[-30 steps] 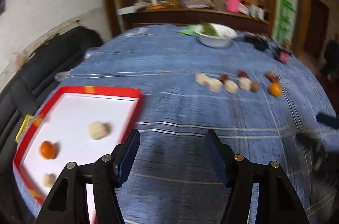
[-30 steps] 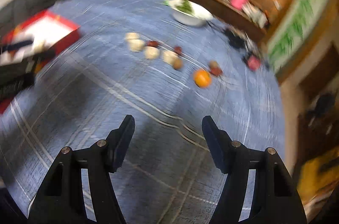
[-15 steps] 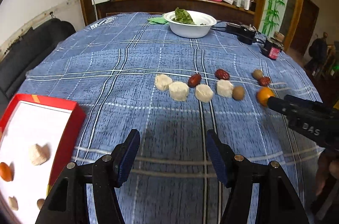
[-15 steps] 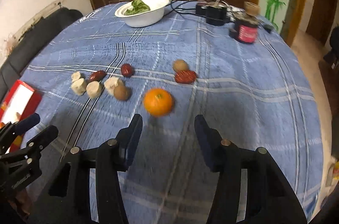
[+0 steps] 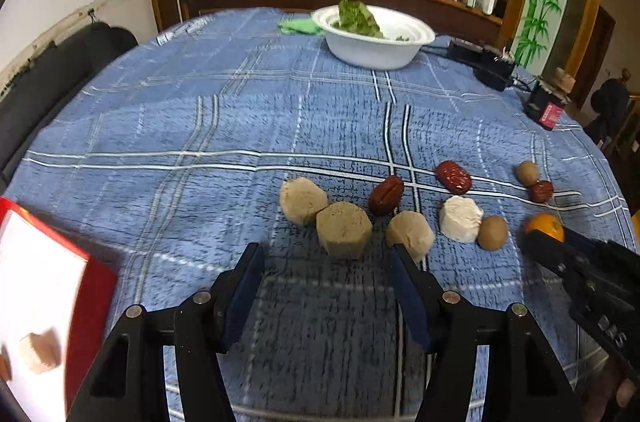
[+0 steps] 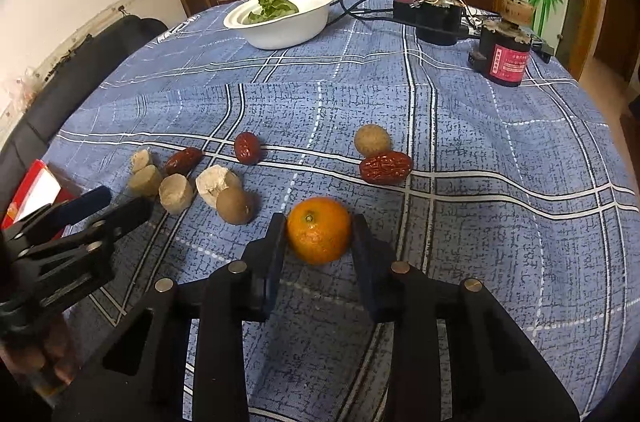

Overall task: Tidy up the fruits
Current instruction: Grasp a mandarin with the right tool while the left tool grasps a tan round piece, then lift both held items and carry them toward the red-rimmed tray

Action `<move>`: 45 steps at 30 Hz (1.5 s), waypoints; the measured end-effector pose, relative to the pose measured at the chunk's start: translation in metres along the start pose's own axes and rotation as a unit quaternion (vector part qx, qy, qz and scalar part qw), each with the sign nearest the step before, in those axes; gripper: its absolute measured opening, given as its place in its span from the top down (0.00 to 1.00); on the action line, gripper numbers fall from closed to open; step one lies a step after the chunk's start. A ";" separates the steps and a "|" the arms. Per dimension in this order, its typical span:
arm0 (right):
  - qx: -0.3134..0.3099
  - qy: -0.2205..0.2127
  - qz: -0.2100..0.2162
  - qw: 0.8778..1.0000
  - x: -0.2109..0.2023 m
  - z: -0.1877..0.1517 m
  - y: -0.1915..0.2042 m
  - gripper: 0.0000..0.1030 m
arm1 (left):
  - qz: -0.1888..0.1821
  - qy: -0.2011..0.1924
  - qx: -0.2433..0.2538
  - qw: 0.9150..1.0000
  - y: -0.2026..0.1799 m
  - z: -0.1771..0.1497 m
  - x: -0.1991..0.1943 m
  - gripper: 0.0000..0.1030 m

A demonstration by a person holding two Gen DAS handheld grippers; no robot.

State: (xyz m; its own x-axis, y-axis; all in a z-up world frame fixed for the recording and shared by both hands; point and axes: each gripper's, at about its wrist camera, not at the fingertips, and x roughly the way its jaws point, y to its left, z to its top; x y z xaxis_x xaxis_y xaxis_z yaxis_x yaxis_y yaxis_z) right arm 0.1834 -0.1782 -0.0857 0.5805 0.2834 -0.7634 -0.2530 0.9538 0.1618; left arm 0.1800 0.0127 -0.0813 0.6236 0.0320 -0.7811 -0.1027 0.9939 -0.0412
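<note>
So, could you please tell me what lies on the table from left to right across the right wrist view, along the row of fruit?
Red tray → red date → white chunk → round red date → orange, between the closing right tongs → wrinkled red date.

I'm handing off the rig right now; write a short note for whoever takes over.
Right gripper: jaws closing around the orange on the tablecloth, not lifted yet.
Left gripper: open, empty, just short of the tan blocks.
Red tray at the left already holds a few pieces.
Left to do: the orange, blocks, red dates and brown round fruits still need moving.
</note>
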 end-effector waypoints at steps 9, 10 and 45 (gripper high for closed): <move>0.002 0.000 0.004 1.000 0.001 0.000 -0.002 0.71 | -0.005 -0.003 0.009 1.000 -0.001 0.004 -0.001 0.74; 0.002 0.000 0.003 1.000 0.001 0.000 -0.002 0.71 | -0.011 -0.001 0.006 1.000 0.003 -0.001 -0.007 0.74; 0.021 -0.075 0.005 0.997 -0.160 -0.124 0.066 0.70 | -0.086 -0.080 0.023 0.993 0.018 -0.114 -0.171 0.74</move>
State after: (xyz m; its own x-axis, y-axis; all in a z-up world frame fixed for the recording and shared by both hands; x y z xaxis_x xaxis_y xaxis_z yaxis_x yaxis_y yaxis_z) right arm -0.0222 -0.1734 -0.0306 0.6880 0.3007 -0.6604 -0.2280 0.9536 0.1967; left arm -0.0166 0.0129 -0.0193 0.7441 -0.1264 -0.6560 0.0492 0.9896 -0.1349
